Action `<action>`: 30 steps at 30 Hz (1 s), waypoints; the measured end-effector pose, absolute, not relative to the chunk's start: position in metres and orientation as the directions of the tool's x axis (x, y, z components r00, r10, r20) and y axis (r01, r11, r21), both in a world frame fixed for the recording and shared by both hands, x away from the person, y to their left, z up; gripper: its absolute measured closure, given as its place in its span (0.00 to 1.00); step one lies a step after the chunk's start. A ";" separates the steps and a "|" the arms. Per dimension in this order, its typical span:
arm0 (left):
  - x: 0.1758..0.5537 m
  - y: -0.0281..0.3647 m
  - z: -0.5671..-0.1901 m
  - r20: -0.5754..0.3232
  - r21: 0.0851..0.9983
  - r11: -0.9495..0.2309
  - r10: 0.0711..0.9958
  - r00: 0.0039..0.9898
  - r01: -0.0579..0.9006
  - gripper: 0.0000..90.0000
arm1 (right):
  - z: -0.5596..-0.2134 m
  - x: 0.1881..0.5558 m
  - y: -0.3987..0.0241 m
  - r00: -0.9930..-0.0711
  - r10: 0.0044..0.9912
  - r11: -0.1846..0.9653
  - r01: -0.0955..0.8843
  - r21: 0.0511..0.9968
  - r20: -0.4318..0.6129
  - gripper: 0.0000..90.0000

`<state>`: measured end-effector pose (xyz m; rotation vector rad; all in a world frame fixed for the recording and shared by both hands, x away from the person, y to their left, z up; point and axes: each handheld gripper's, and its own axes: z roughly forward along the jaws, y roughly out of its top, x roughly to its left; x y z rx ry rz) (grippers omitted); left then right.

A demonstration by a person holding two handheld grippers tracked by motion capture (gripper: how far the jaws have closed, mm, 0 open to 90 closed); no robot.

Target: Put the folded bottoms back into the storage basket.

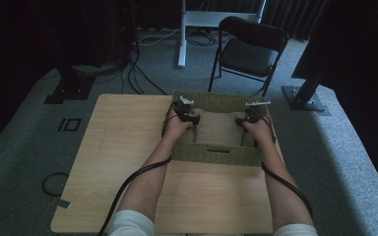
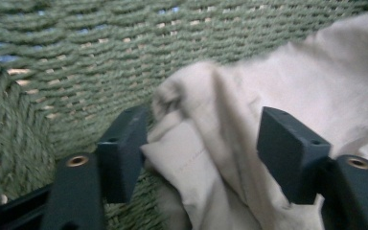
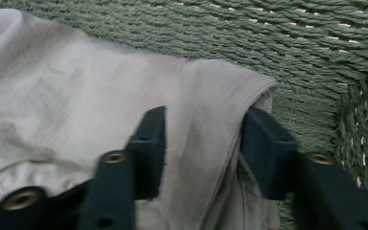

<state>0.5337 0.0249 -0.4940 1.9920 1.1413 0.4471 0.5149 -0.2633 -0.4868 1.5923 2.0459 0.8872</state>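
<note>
- A person is working both grippers down inside one green woven basket (image 1: 215, 153) that is sitting on the far half of one wooden table (image 1: 128, 162).
- One beige cloth (image 1: 216, 129) is lying inside the basket, bunched against its woven walls.
- The left gripper (image 2: 203, 143) is standing with its jaws apart around a fold at the cloth's edge; the pads are not pressing on it, though the fabric is touching the left pad.
- The right gripper (image 3: 202, 143) is likewise straddling a folded edge of the cloth near a basket corner, jaws apart, with the fold running between them and brushing them without being pinched.
- The step in hand appears to be laying the cloth into the basket and letting go of it, one gripper at each end.
- The next move is probably calling for lifting both grippers straight up, clear of the folds, so the fabric is not dragged out.
- Behind the table, one black folding chair (image 1: 248, 49) is standing on the carpet.
</note>
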 end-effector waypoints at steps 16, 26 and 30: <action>0.517 0.027 -0.456 -0.155 0.796 -0.196 0.848 0.506 0.573 0.27 | -0.460 0.500 -0.255 -0.360 0.931 0.201 0.648 0.735 0.064 0.22; 0.503 0.044 -0.437 -0.185 0.814 -0.159 0.841 0.508 0.559 0.27 | -0.443 0.486 -0.259 -0.337 0.939 0.176 0.640 0.748 0.067 0.19; 0.499 0.047 -0.433 -0.168 0.816 -0.175 0.839 0.517 0.551 0.23 | -0.437 0.483 -0.258 -0.349 0.935 0.191 0.631 0.752 0.055 0.19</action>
